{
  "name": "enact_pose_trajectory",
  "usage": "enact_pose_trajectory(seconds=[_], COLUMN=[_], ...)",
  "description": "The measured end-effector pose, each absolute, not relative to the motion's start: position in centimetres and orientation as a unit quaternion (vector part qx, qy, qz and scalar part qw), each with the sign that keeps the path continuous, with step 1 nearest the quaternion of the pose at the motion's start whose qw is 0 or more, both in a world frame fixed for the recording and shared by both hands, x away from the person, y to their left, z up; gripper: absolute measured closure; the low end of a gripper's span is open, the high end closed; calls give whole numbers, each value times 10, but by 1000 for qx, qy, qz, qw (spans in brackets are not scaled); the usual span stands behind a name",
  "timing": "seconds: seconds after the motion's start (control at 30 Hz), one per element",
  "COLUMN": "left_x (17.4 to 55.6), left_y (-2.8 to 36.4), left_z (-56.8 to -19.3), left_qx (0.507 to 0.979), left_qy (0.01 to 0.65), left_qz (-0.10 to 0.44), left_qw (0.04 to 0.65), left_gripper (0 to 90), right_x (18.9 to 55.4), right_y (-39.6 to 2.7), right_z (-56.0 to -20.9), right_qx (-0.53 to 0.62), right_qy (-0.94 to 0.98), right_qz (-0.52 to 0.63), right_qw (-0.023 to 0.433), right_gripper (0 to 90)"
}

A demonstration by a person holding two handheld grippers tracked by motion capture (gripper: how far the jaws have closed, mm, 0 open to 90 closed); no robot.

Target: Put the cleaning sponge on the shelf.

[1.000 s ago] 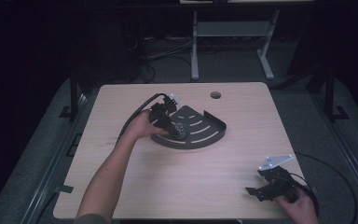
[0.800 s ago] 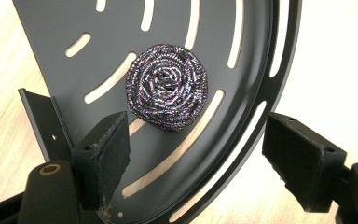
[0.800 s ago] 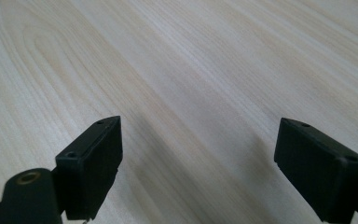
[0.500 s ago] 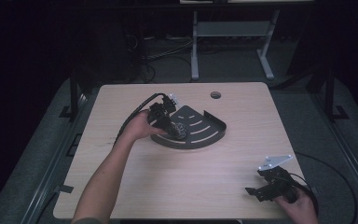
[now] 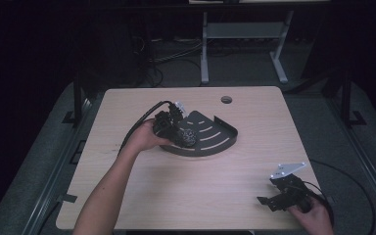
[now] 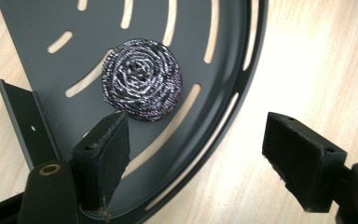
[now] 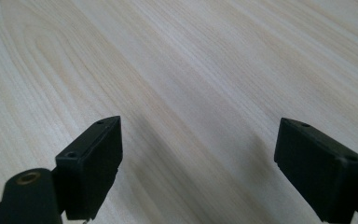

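My left gripper (image 6: 196, 154) has its jaws spread wide with nothing between them. One pad (image 6: 103, 154) hangs above the dark tray, its tip just short of the steel wool scourer (image 6: 142, 79); whether it touches I cannot tell. The other pad sits out over bare wood past the tray's curved rim.

The scourer is a round, tightly coiled wad of shiny metal strands, silver with a faint purple sheen, wound in a spiral around a small dark centre. It lies on the tray's floor between two of the curved slots.

The tray (image 5: 215, 139) is a flat, quarter-round, dark grey metal shelf with arched slots and a low raised rim, plus a straight upright wall along one edge. In the high view it lies just beyond the table's (image 5: 127, 196) middle, with the scourer (image 5: 188, 137) at its 9 o'clock edge under my left gripper (image 5: 176, 131).

My right gripper (image 5: 269, 199) rests at about 5 o'clock on the table, near the front edge, well apart from the tray. Its jaws are also wide, over bare wood.
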State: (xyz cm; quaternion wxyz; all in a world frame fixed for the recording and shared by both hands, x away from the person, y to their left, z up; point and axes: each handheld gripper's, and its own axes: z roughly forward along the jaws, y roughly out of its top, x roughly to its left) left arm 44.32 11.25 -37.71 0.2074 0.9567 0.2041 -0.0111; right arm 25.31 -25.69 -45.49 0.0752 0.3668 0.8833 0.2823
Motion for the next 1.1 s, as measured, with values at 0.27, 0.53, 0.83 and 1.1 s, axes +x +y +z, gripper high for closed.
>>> enact_pose_trajectory(seconds=[0.27, 0.53, 0.83, 1.1], left_x=[435, 425, 412, 401], left_y=[118, 125, 132, 137], left_z=[-376, -378, -382, -383], left_qx=[956, 954, 955, 954], left_qy=[205, 209, 205, 206], left_qz=[-6, -5, -5, -1], left_qw=[211, 213, 214, 219], left_gripper=[227, 227, 227, 227], right_x=[254, 254, 255, 256], right_y=[-257, -257, -256, -256], right_z=[-456, -455, -456, -457], right_qx=[368, 367, 368, 370], right_qy=[883, 884, 883, 883], right_qz=[282, 281, 281, 278], right_qw=[74, 76, 78, 76], right_gripper=[150, 150, 150, 150])
